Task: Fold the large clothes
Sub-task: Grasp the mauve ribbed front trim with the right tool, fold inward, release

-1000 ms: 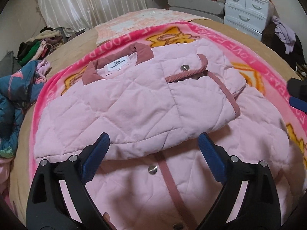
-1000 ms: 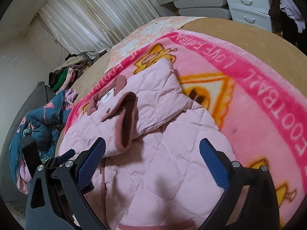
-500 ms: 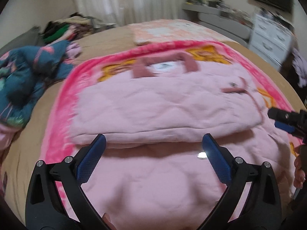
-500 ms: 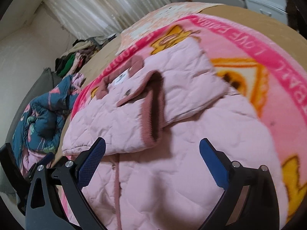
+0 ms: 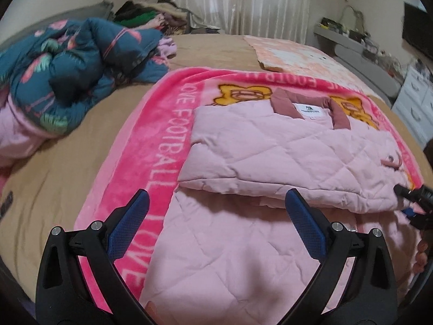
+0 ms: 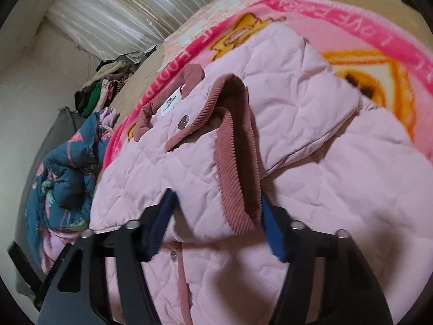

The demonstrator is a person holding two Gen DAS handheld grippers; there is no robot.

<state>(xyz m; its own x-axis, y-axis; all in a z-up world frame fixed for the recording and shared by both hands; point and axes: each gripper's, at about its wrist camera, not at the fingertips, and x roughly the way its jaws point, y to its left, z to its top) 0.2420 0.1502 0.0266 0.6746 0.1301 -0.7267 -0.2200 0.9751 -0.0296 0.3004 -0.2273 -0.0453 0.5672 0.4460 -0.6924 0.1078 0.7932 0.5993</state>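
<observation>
On the bed (image 5: 81, 140), a bright pink blanket (image 5: 159, 146) with white lettering is spread out, and a pale pink quilted jacket (image 5: 270, 157) lies on top of it, toward the blanket's right side in the left wrist view. The jacket's collar (image 5: 281, 103) is at the far end, and a sleeve is folded across the body, its edge making a ridge just beyond the left gripper (image 5: 216, 211). That gripper hovers over the near part of the jacket with its fingers spread wide and only flat cloth below them.

At the right edge of the same view the tip of the right gripper (image 5: 414, 197) shows at the end of the folded sleeve. In the right wrist view, the right gripper (image 6: 216, 216) has its jaws closing around the sleeve end, with the ribbed cuff (image 6: 232, 178) between the blue pads (image 6: 273, 233); whether the pads already press the cloth cannot be told.

To the far left on the bed lies a crumpled dark blue quilt (image 5: 70, 65), and beyond it a heap of clothes (image 5: 151, 16) against the curtain (image 5: 243, 2).
</observation>
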